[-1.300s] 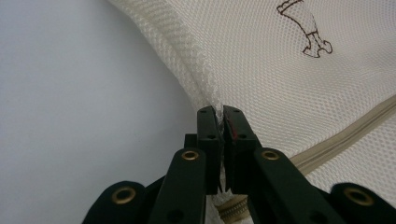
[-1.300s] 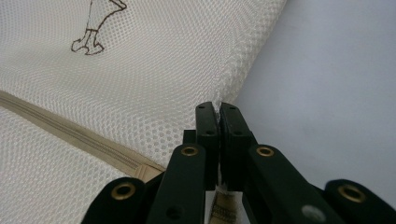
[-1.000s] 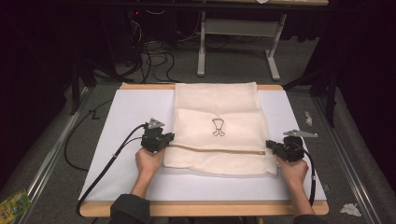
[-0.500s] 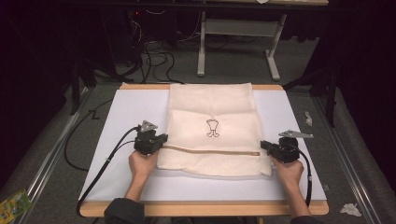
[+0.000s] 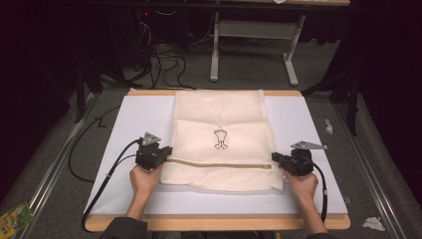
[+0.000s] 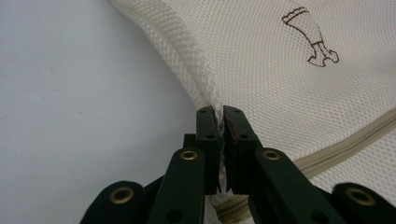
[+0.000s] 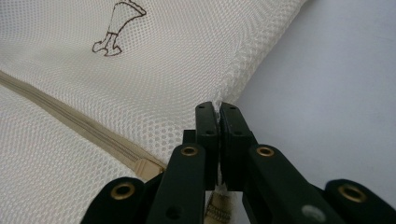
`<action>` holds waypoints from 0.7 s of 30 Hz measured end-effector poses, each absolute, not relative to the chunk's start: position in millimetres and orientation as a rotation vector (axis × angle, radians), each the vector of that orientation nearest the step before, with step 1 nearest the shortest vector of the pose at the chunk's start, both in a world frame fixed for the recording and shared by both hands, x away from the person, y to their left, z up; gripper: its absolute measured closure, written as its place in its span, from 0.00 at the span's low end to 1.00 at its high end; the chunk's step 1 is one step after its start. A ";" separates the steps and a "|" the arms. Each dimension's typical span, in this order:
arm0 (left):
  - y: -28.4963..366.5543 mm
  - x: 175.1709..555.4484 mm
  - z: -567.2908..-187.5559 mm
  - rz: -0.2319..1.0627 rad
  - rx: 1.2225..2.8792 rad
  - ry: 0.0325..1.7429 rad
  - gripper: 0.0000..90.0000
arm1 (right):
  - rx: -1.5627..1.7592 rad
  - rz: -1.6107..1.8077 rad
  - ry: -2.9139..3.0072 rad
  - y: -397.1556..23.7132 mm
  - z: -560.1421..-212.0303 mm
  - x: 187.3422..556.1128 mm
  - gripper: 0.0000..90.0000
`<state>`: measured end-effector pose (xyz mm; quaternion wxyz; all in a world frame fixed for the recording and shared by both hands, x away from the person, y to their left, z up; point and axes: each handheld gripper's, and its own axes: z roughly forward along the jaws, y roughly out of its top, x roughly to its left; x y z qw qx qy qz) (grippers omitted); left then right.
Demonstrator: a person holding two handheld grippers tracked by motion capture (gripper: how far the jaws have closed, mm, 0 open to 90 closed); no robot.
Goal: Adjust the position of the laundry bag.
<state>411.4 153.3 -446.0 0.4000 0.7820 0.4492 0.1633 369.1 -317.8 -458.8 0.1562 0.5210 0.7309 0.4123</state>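
While the cream mesh laundry bag (image 5: pixel 221 139) lies flat on the white sheet (image 5: pixel 124 129) that covers the table (image 5: pixel 214 222), its long axis running from the near edge toward the far one, each side seam sits pinched in a gripper; the left gripper (image 6: pixel 219 116) has its jaws together on the bag's left seam, mesh squeezed between the pads, and the right gripper (image 7: pixel 217 112) is clamped likewise on the right seam. Both grips sit level with the tan zipper (image 5: pixel 219 165), which crosses the bag from side to side, so the fabric stretches straight between the two hands; the near flap lies below that line, toward the near edge. Any fold, I judge, would hinge along this zipper line, with neither hand nearer than the other.
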 end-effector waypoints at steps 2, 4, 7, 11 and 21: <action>153.9 407.2 -445.8 0.441 1.985 1.129 0.95 | 1.485 1.183 2.094 -315.5 -459.3 367.5 0.99; 156.2 404.8 -446.7 0.442 1.982 1.132 0.95 | 1.475 1.182 2.101 -312.5 -459.9 365.9 0.98; 159.4 403.3 -448.9 0.437 1.981 1.143 0.95 | 1.473 1.192 2.101 -311.0 -460.2 364.6 0.98; 163.6 400.8 -450.9 0.431 1.978 1.158 0.94 | 1.474 1.190 2.108 -307.7 -460.7 362.8 0.98; 171.7 395.1 -456.4 0.422 1.982 1.178 0.93 | 1.459 1.195 2.124 -300.6 -462.1 358.8 0.98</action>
